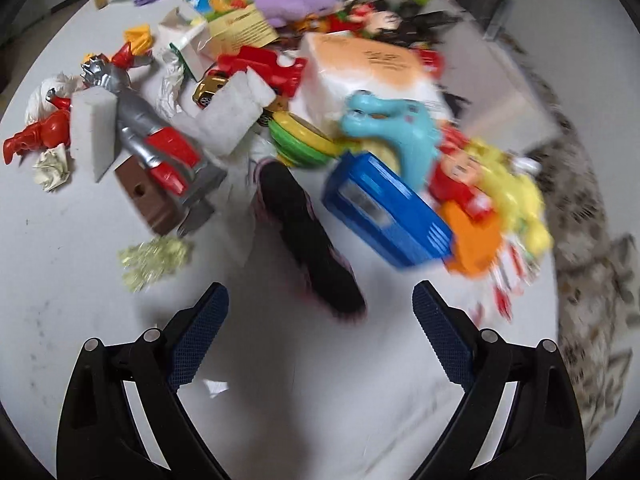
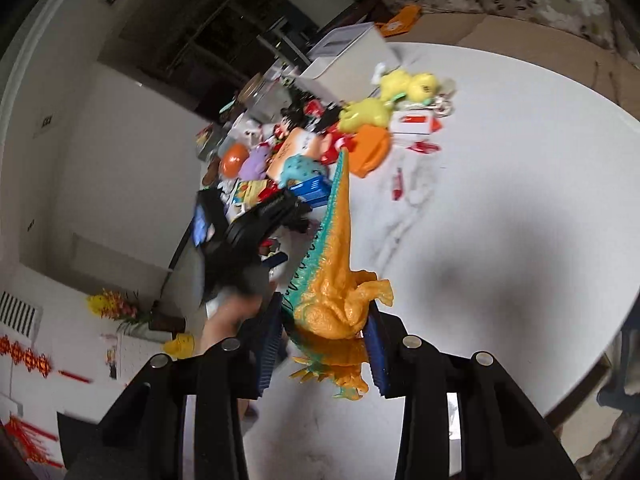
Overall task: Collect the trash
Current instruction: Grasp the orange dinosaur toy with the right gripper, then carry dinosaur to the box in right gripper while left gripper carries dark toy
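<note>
My left gripper (image 1: pixel 320 300) is open and empty above the white table (image 1: pixel 80 280), just short of a black wrapper with pink edges (image 1: pixel 308 236). Crumpled paper (image 1: pixel 52 168), a yellow-green scrap (image 1: pixel 154 258) and white foam blocks (image 1: pixel 224 120) lie among toys. My right gripper (image 2: pixel 326 340) is shut on an orange and teal toy dinosaur (image 2: pixel 336 292), held above the table (image 2: pixel 500 200). The left gripper and hand show blurred in the right wrist view (image 2: pixel 248 240).
A pile of toys fills the table: a blue box (image 1: pixel 384 216), a teal dinosaur (image 1: pixel 392 120), a silver-red figure (image 1: pixel 156 136), a yellow plush (image 2: pixel 404 84), an orange piece (image 2: pixel 370 150). Patterned floor lies beyond the table edge (image 1: pixel 592 240).
</note>
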Available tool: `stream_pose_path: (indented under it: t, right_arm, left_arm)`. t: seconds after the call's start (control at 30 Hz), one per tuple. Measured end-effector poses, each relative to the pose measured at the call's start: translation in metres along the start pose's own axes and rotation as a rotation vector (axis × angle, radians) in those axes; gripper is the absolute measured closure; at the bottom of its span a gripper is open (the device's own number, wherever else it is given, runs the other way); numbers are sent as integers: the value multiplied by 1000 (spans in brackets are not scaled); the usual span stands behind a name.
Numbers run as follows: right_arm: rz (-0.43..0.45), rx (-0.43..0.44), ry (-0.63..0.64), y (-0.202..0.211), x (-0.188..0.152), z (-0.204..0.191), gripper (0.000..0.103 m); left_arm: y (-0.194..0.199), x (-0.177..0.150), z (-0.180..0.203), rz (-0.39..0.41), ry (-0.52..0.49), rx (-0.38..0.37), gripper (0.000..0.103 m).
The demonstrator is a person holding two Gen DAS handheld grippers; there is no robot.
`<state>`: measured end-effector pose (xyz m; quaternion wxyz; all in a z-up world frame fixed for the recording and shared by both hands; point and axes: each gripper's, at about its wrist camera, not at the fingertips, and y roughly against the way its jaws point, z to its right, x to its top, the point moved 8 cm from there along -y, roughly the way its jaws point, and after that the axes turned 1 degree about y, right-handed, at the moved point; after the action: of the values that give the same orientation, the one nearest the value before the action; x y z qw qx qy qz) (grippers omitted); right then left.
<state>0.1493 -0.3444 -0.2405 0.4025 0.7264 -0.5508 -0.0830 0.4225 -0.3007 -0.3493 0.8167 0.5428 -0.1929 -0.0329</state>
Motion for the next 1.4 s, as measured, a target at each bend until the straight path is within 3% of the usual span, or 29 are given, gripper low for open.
stream_pose_path:
  t: [0.03, 0.07, 0.1, 0.13, 0.17, 0.33, 0.53, 0.77, 0.9, 1.03, 1.13, 1.27, 1.4]
  right_arm:
    - [4, -1, -5, 3, -1, 3, 65]
    - [10, -2, -13, 7, -2, 8, 65]
    - [15, 1, -23, 11, -3, 13, 65]
    - [17, 3, -32, 14, -3, 17, 65]
    - [20, 5, -41, 16, -3, 21, 65]
    - [18, 43, -49, 28, -3, 30, 65]
    - [-57, 94, 37, 32, -5, 31, 65]
    - [-235, 142, 222, 39, -29, 50, 65]
    - [-350, 139, 332, 50, -65, 73, 65]
    - [-479, 107, 416, 61, -112, 112, 65]
    - [-566, 72, 426, 56, -145, 150, 65]
    - [-646, 1, 400, 21, -181, 212, 65]
    - [-686, -112, 396, -40, -208, 283, 65]
  left_arm:
    - [-6, 4, 0, -7, 9, 32, 18]
    - [-6, 8, 1, 8, 2, 65, 35]
    - [-6, 10, 3, 6, -3, 72, 43]
    - [-7, 11, 5, 0, -7, 75, 63]
    - [-7, 10, 6, -16, -5, 76, 72]
    - [11, -10, 5, -15, -35, 63, 76]
    - [90, -85, 8, 49, -120, -121, 78]
    - [175, -229, 11, 89, -165, -256, 78]
    - [178, -310, 15, 44, -145, -261, 78]
    - [160, -393, 12, -28, -124, -223, 78]
    - [119, -450, 8, -126, -70, -218, 78]
    - [46, -489, 1, -204, -47, -188, 78]
    - [-43, -511, -21, -256, -4, -123, 78]
